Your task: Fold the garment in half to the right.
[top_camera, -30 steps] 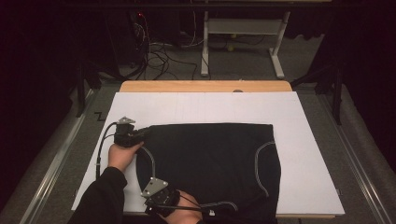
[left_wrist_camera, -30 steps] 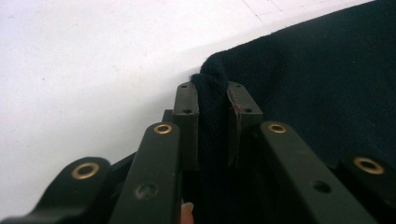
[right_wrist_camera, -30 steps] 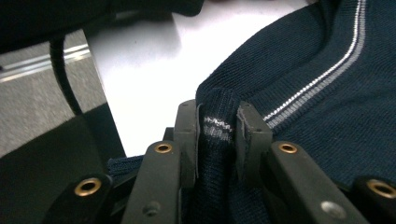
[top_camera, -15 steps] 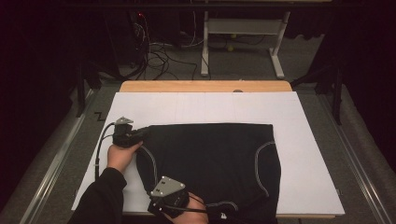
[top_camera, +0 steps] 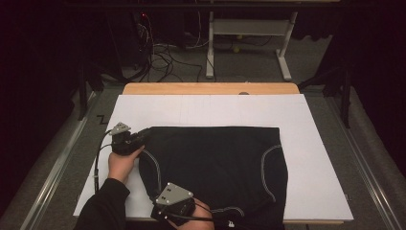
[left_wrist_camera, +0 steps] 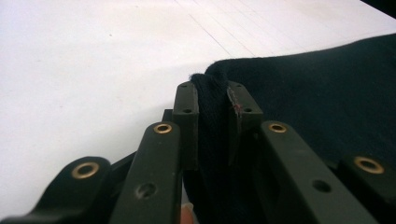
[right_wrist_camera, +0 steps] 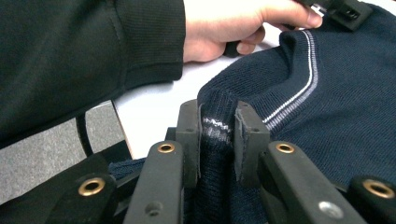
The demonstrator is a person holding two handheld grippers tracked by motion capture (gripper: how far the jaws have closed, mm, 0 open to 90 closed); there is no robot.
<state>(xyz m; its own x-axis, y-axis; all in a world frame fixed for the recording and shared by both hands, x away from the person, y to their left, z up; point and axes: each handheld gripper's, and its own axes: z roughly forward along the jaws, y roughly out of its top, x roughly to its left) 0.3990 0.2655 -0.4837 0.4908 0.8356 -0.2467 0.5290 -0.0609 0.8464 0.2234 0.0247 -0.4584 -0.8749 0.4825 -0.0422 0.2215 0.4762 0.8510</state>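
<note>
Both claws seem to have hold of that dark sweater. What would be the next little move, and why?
Probably lift both claws and carry that edge across to fold it. The left claw and right claw each pinch the sweater along its left side, and the rest lies flat on the white sheet.

Table: brown wood, its far edge peeks out behind the white sheet.
White sheet: big and flat, it covers most of the table top.
Metal stand: pale legs, on the floor past the table.
Wires: a messy pile (some red) on the grey floor.
</note>
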